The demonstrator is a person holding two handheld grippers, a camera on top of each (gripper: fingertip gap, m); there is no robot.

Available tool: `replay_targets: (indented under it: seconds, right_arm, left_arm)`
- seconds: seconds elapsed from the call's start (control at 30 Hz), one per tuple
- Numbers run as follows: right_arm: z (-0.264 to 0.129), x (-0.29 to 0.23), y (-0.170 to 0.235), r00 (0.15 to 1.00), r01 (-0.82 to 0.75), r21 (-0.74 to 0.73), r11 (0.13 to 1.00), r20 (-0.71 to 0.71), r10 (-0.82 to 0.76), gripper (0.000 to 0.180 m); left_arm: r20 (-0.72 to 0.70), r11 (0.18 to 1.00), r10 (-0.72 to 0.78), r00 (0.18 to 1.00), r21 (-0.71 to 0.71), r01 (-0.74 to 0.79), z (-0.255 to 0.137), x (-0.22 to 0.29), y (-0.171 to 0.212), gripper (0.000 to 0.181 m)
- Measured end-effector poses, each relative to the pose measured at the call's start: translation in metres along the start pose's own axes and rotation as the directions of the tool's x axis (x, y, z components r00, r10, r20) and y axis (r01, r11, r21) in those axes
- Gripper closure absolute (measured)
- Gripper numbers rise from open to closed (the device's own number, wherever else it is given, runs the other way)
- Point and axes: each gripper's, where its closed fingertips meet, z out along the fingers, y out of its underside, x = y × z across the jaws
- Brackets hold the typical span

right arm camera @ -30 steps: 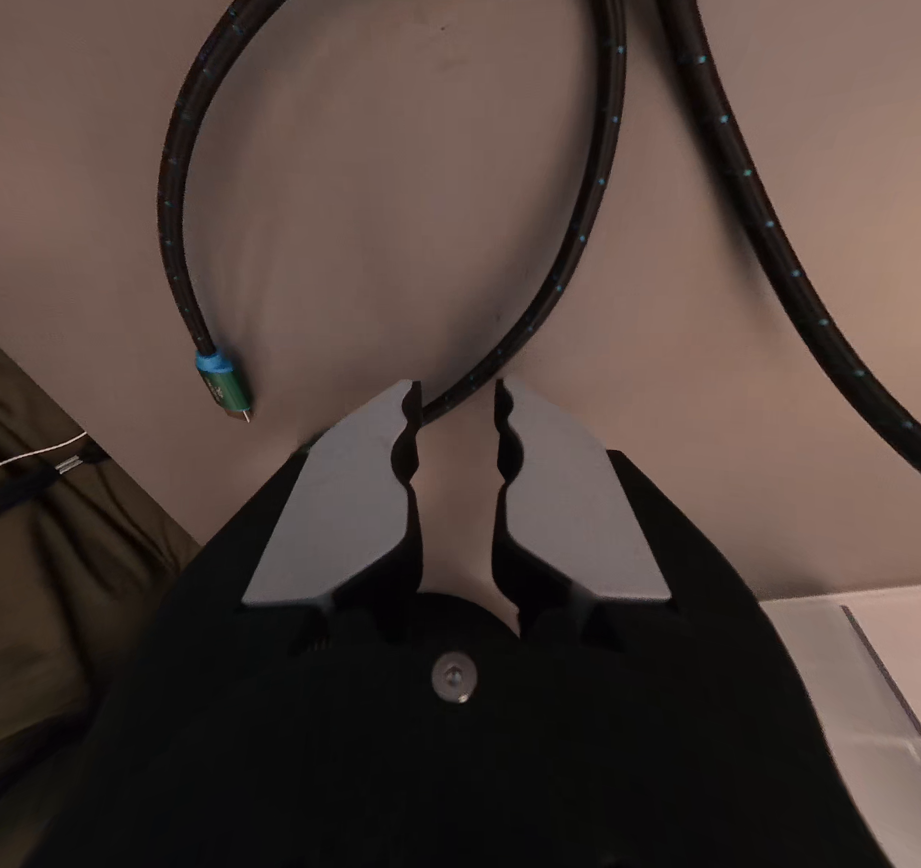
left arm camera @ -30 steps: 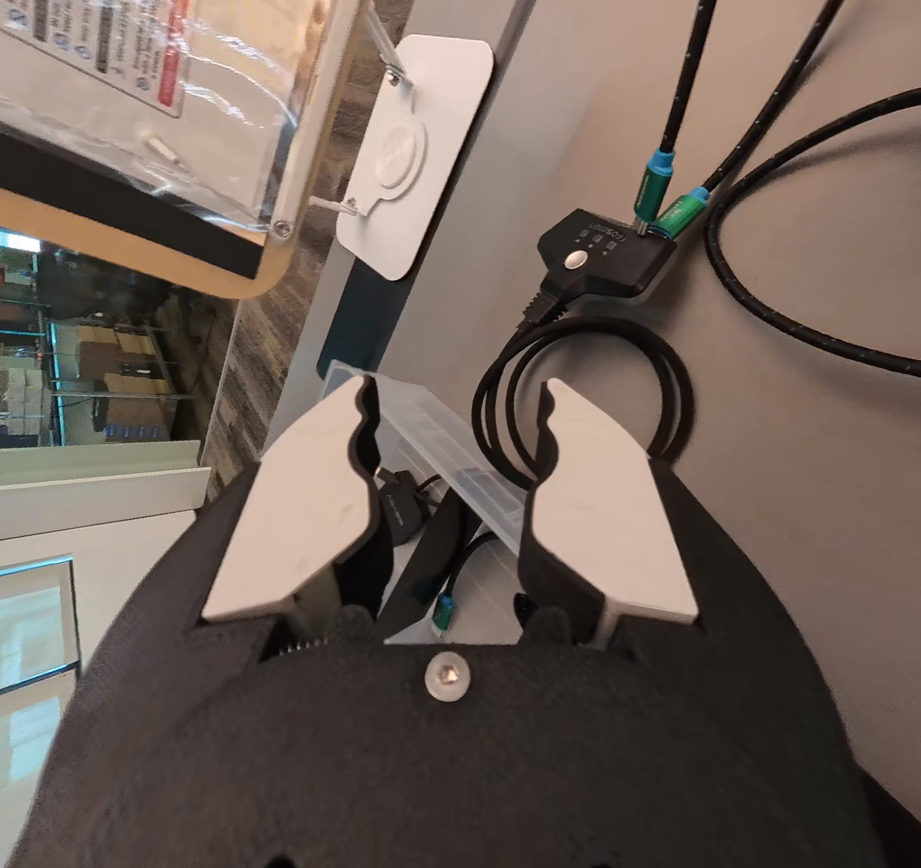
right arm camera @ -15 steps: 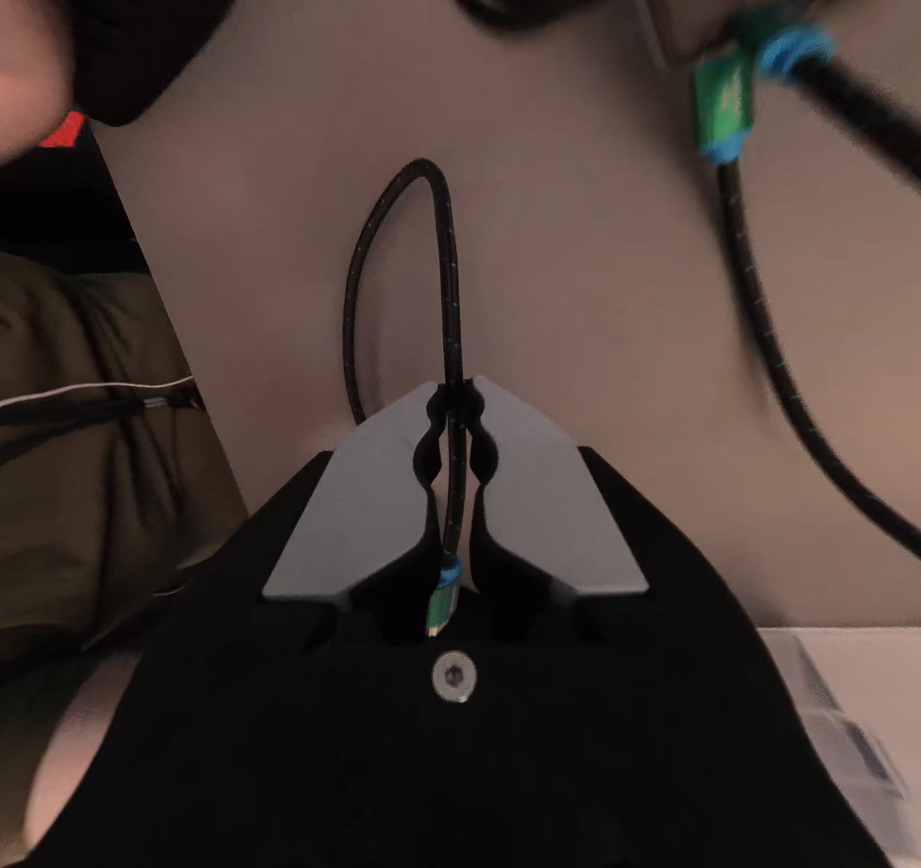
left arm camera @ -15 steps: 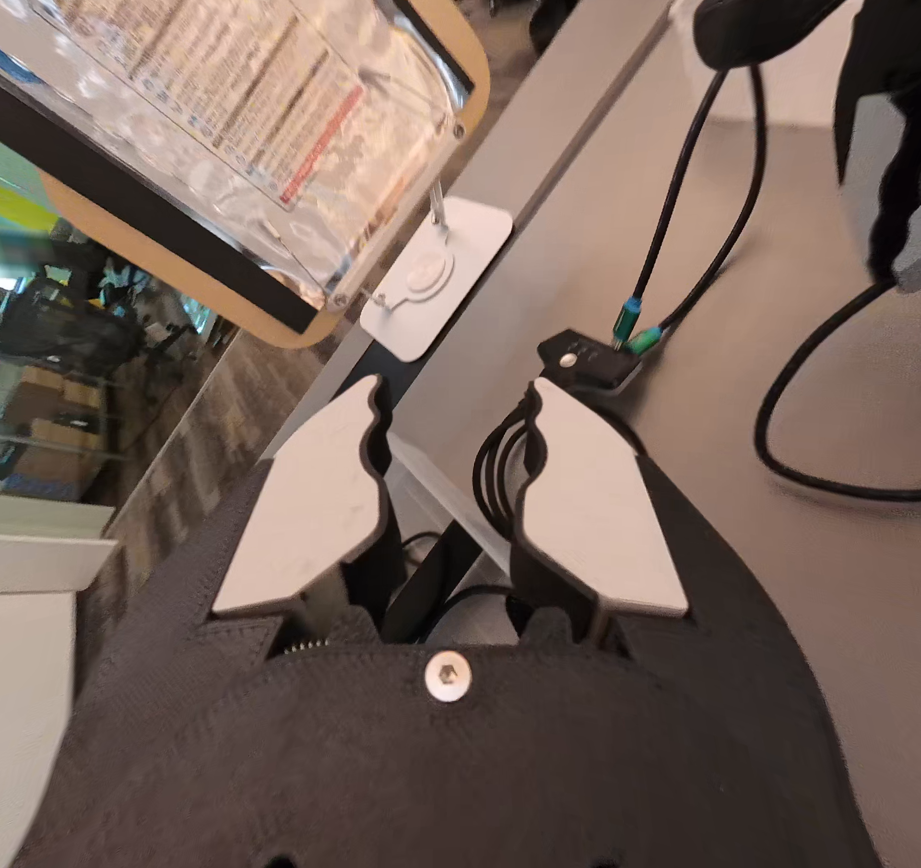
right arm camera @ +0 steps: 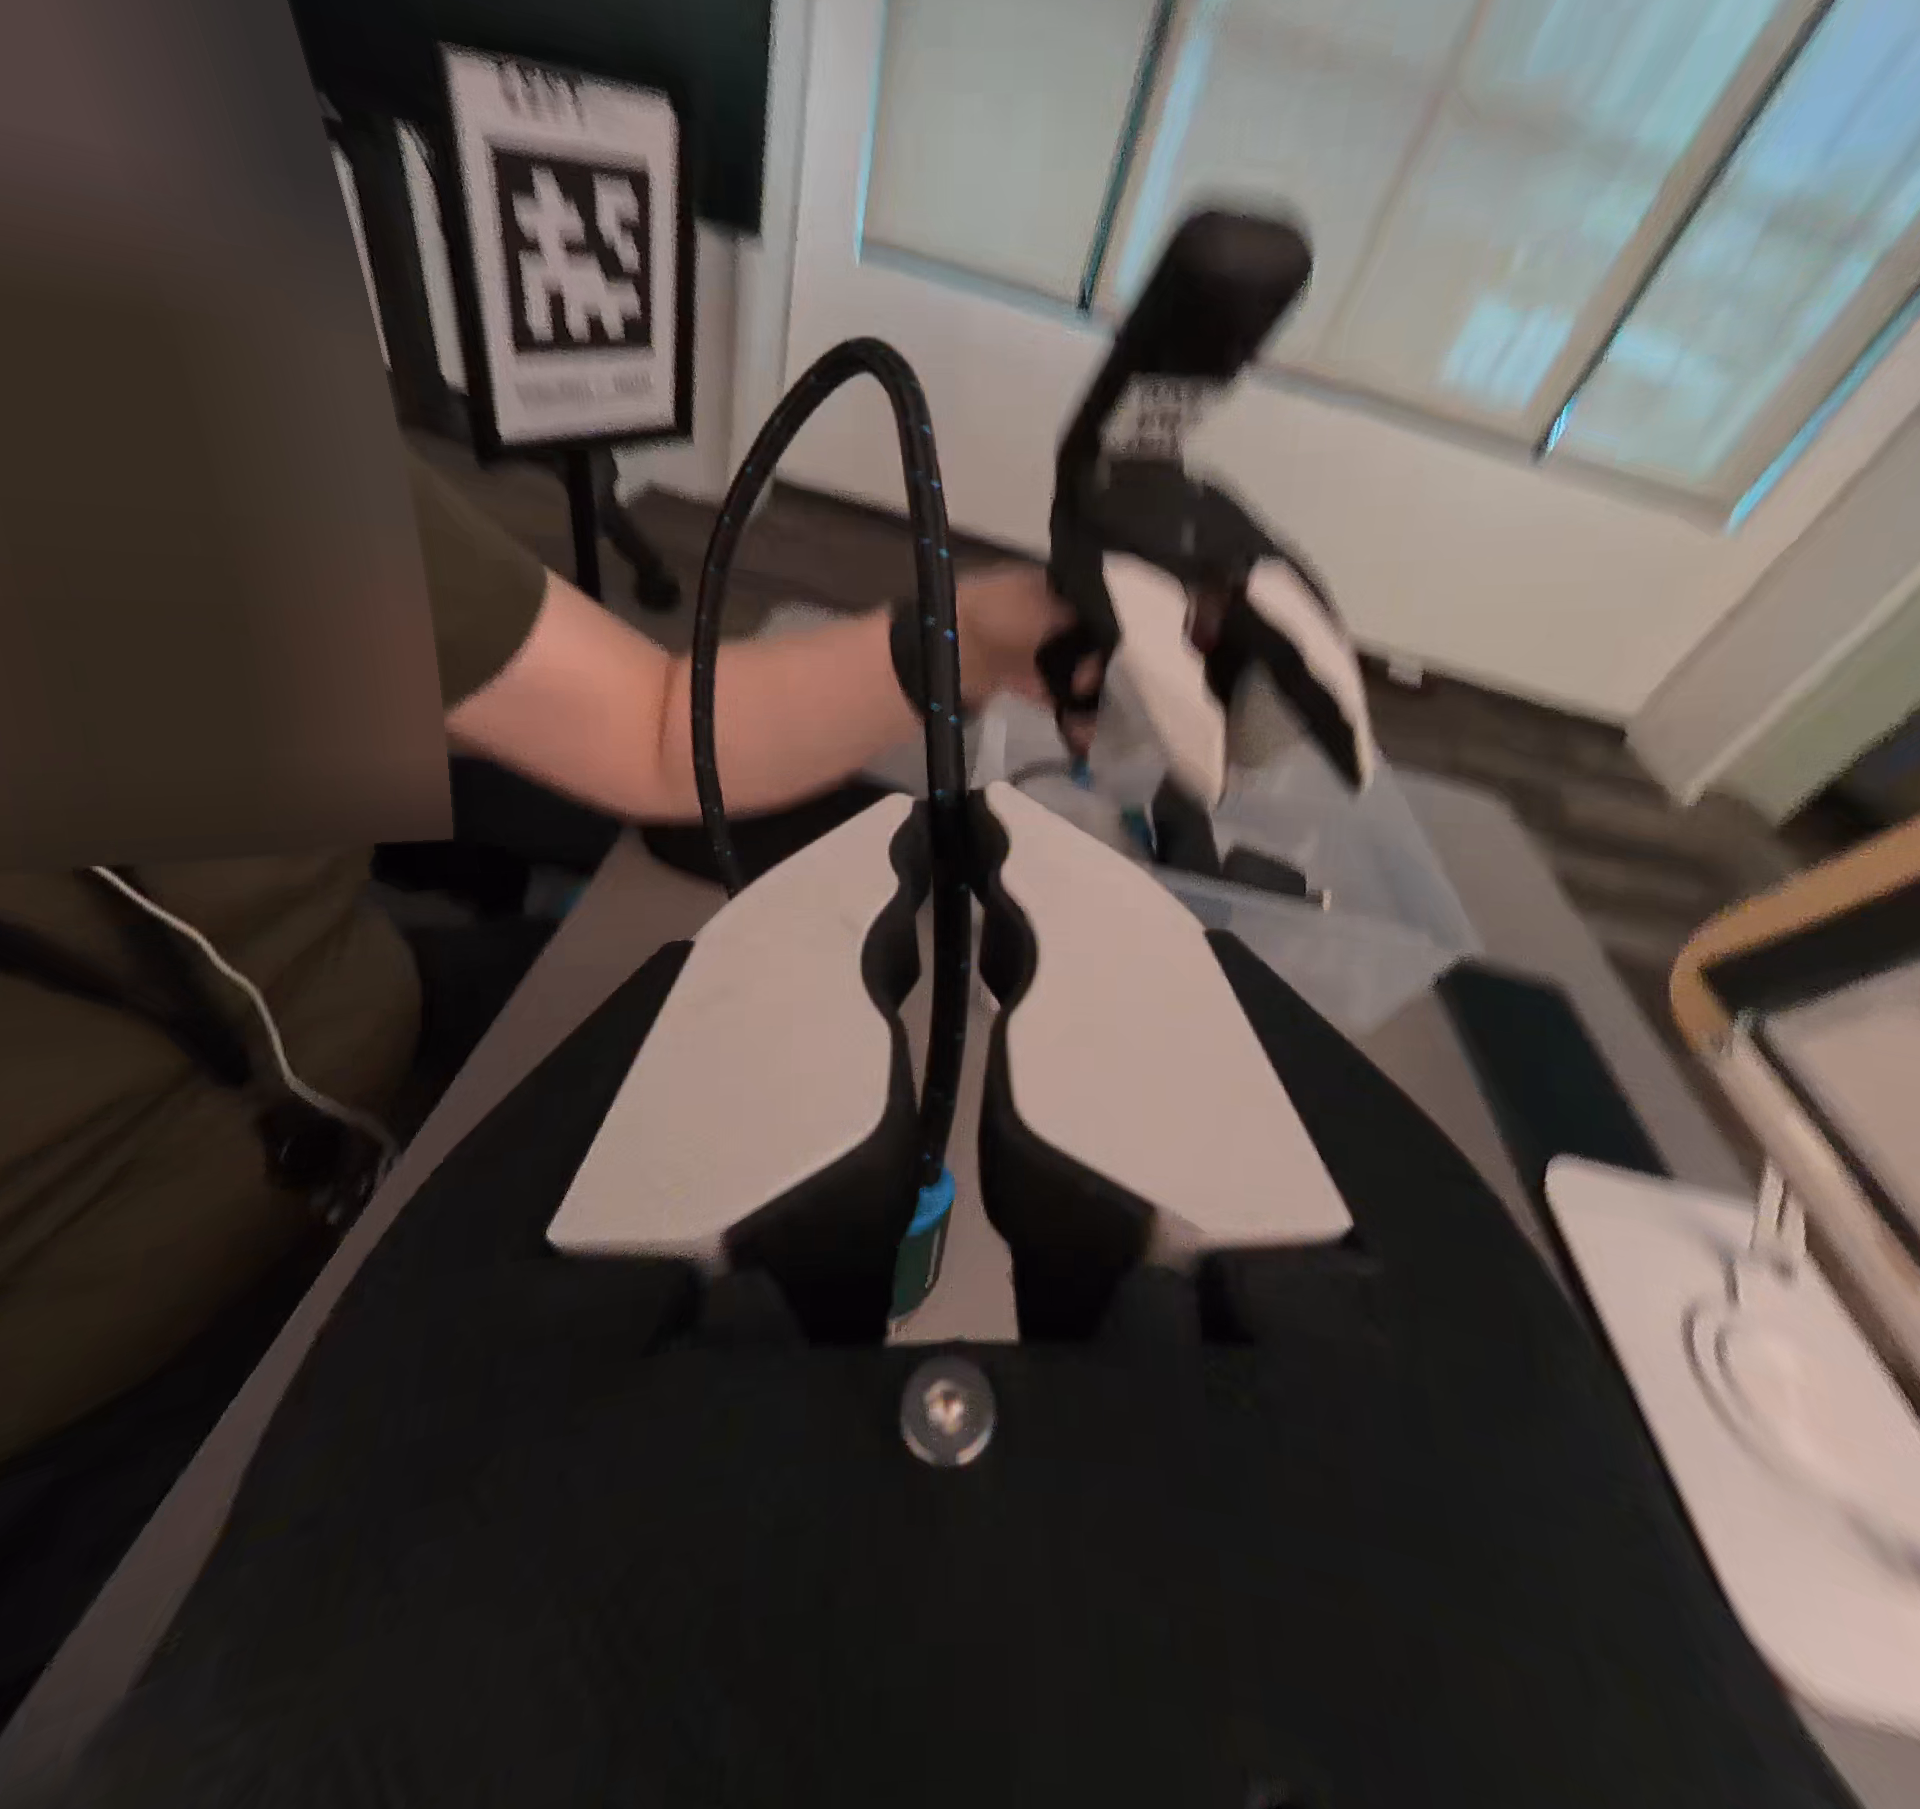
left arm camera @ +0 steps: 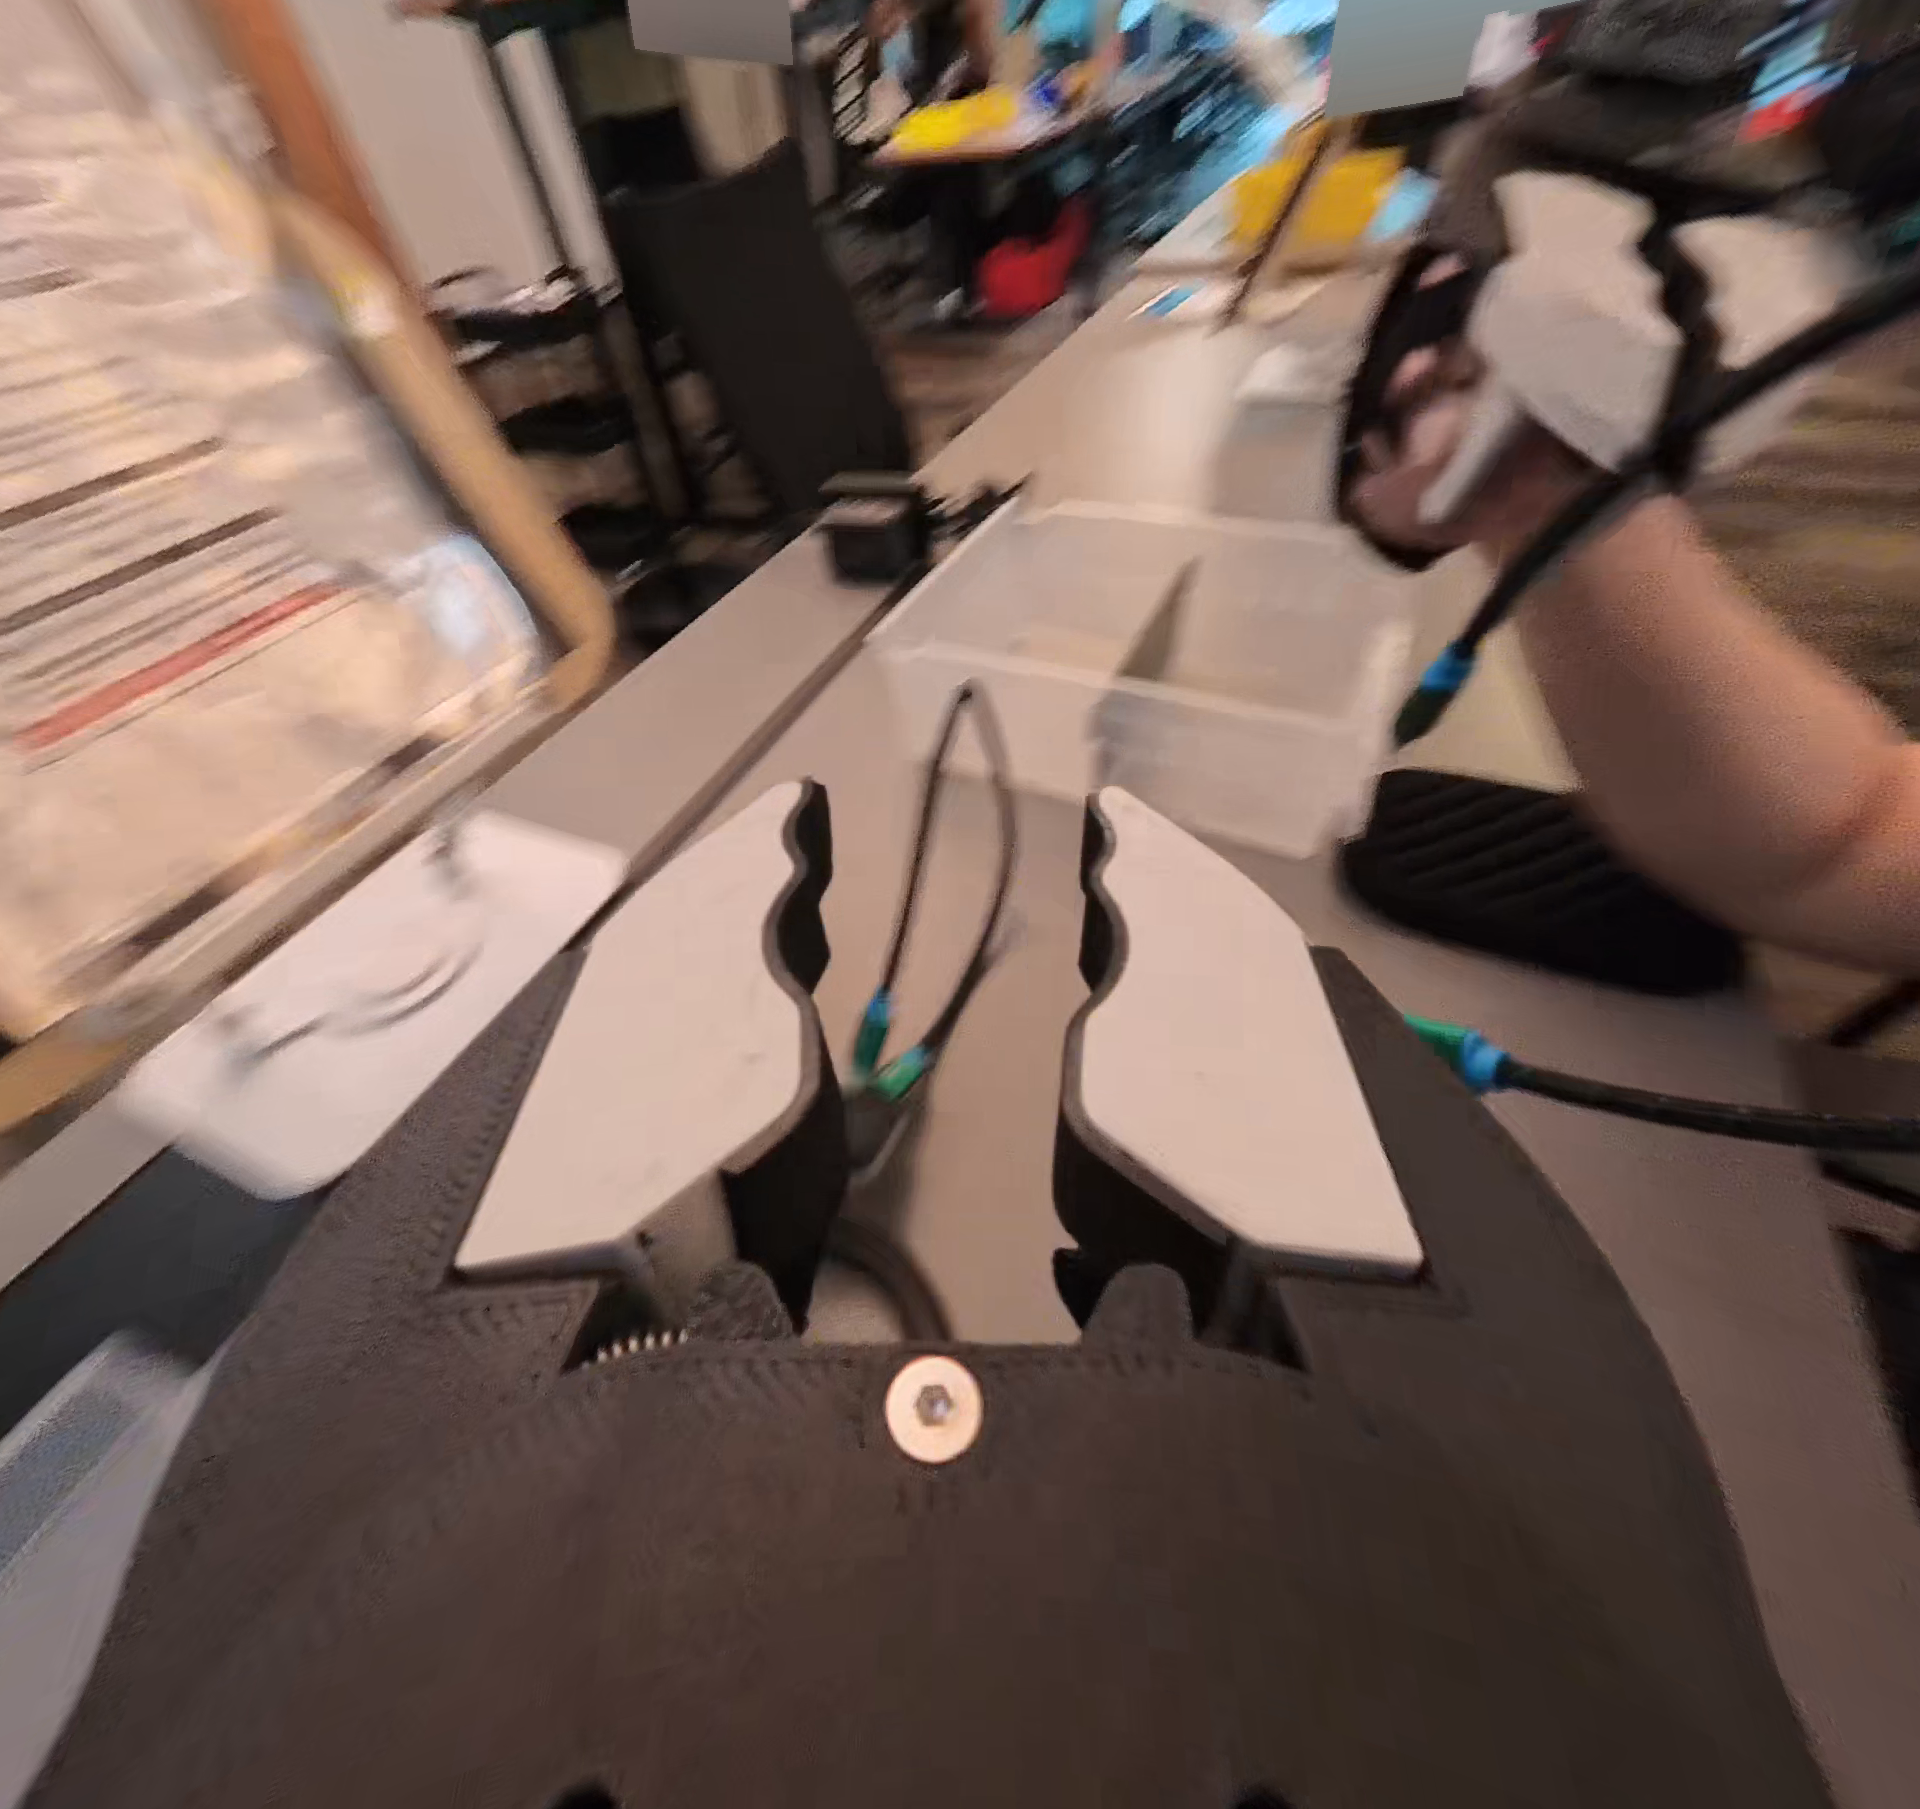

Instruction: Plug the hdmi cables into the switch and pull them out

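My left gripper is open and empty, low over the grey table. Between its fingers lie two green plugs with blue collars, on black cables, plugged into the dark switch, which is mostly hidden. A third plug lies on the table to the right. My right gripper is shut on a black braided HDMI cable. The cable's green plug points back toward the camera. In the left wrist view that gripper is raised at the upper right, its plug hanging below.
A clear plastic box stands behind the switch. A framed sign on a white base stands at the left. A person's arm holds the left gripper. A patterned marker board stands behind.
Both grippers have tilted up, so the views swing from the table top to the room. The right gripper stays shut on the cable and has lifted it. The left gripper stays open.
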Motion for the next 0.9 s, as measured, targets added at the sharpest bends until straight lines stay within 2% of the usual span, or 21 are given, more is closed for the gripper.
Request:
replay_targets:
  seconds: [0.07,0.17,0.27,0.4,0.57,0.77,0.9]
  right_arm:
    - [-0.005,0.002,-0.017,1.0,0.021,0.127,0.992,-0.014,-0.019,0.173]
    - [-0.008,0.007,-0.031,0.999,0.029,0.254,0.967,-0.041,-0.019,0.173]
    - [-0.006,0.01,-0.035,0.999,0.028,0.317,0.948,-0.049,-0.013,0.173]
    - [0.0,0.009,-0.035,0.999,0.028,0.33,0.943,-0.041,-0.015,0.172]
    - [-0.001,0.006,-0.04,1.0,0.016,0.373,0.928,-0.018,-0.01,0.172]
    - [0.009,0.003,-0.037,1.0,0.007,0.37,0.929,0.006,-0.01,0.172]
    - [0.014,0.001,-0.036,1.0,0.01,0.362,0.932,0.017,-0.018,0.172]
  left_arm:
    - [-0.163,0.996,-0.008,0.987,0.083,0.022,0.017,0.03,-0.004,0.136]
    - [-0.398,0.989,-0.009,0.917,0.13,0.066,0.039,0.08,-0.001,0.134]
    - [-0.519,0.982,-0.023,0.854,0.148,0.116,0.056,0.116,0.003,0.132]
    - [-0.548,0.97,-0.055,0.835,0.17,0.176,0.07,0.132,0.006,0.139]
    - [-0.544,0.936,-0.119,0.831,0.218,0.277,0.073,0.124,0.0,0.141]
    - [-0.577,0.939,-0.074,0.813,0.234,0.251,0.071,0.135,0.002,0.138]
    - [-0.59,0.932,-0.06,0.805,0.255,0.256,0.067,0.136,0.0,0.167]
